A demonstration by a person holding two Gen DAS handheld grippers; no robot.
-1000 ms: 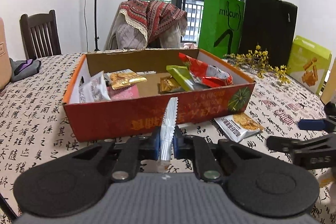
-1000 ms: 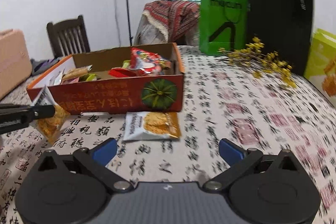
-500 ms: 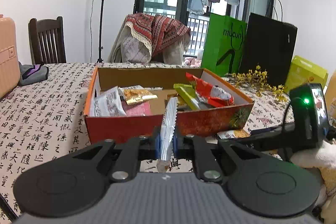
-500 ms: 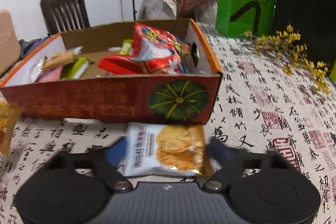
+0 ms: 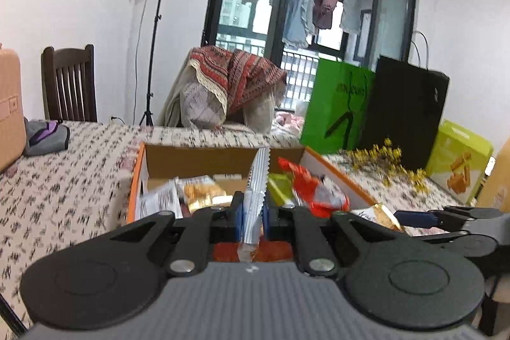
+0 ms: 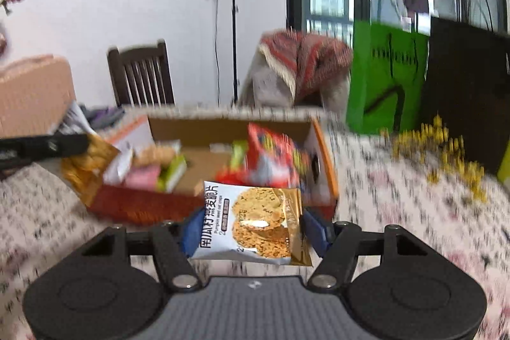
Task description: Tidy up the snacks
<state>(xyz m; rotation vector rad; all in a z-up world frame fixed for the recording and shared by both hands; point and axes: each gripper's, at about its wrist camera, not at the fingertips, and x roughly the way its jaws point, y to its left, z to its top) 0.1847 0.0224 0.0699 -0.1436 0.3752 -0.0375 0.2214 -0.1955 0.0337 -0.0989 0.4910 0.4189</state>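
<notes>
The crisp packet [image 6: 251,223], light, crinkly and slippery with fragile contents, sits edge-gripped in the right gripper [image 6: 251,231] before the box [image 6: 322,155]. The left gripper [image 5: 253,214] pinches 1 upright packet [image 5: 256,180], jaws nearly closed.

The snack box [image 5: 142,180] sits on the table [image 5: 63,180], ahead of both grippers. Several packets [image 5: 306,190] lie inside it. The left gripper [image 5: 253,215] is before the box's near wall, a packet [image 5: 256,180] standing edge-on between its fingers. The right gripper [image 6: 251,228] is lifted off the table with a cracker packet [image 6: 251,222] flat between its fingers. Behind the box stands a draped chair [image 5: 229,91]; right of it, two paper bags [image 5: 338,107]. A flower sprig [image 5: 392,161] lies before the bags.
</notes>
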